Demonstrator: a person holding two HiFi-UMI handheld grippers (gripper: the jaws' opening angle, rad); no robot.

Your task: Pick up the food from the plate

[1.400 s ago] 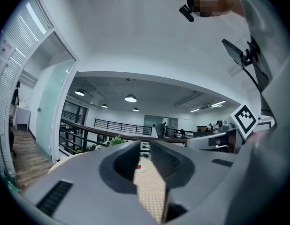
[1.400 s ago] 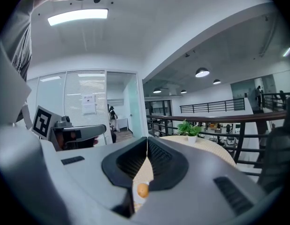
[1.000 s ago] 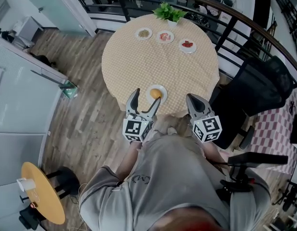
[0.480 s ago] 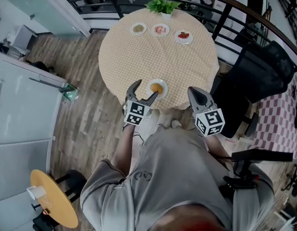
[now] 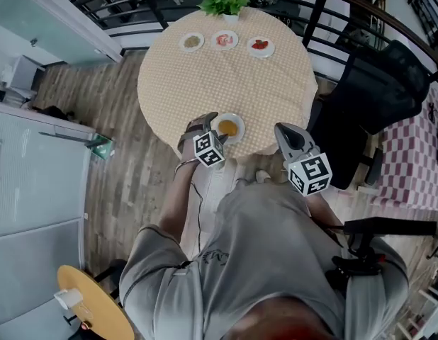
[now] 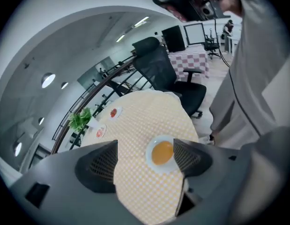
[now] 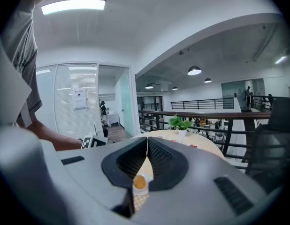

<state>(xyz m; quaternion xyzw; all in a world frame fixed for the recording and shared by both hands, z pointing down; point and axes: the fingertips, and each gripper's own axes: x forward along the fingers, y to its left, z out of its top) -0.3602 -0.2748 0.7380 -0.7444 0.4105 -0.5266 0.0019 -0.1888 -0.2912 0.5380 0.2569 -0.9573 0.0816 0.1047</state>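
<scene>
Left gripper (image 6: 145,156), fingers apart, needed centring over the orange food (image 6: 162,153) on the plate (image 6: 150,160); right gripper (image 7: 146,165) fingers were together.

Plate (image 5: 239,122) at near edge of table (image 5: 226,83); 3 plates (image 5: 232,42) and plant (image 5: 222,4) at far edge

A round table (image 5: 226,83) under a yellow checked cloth stands on a grey-brown plank floor (image 5: 127,158), close to a curved black railing (image 5: 315,18). A black office chair (image 5: 378,83) sits just beside the table. Glass partitions (image 5: 35,190) line the left side, and round ceiling lamps (image 7: 194,71) glow overhead.
</scene>
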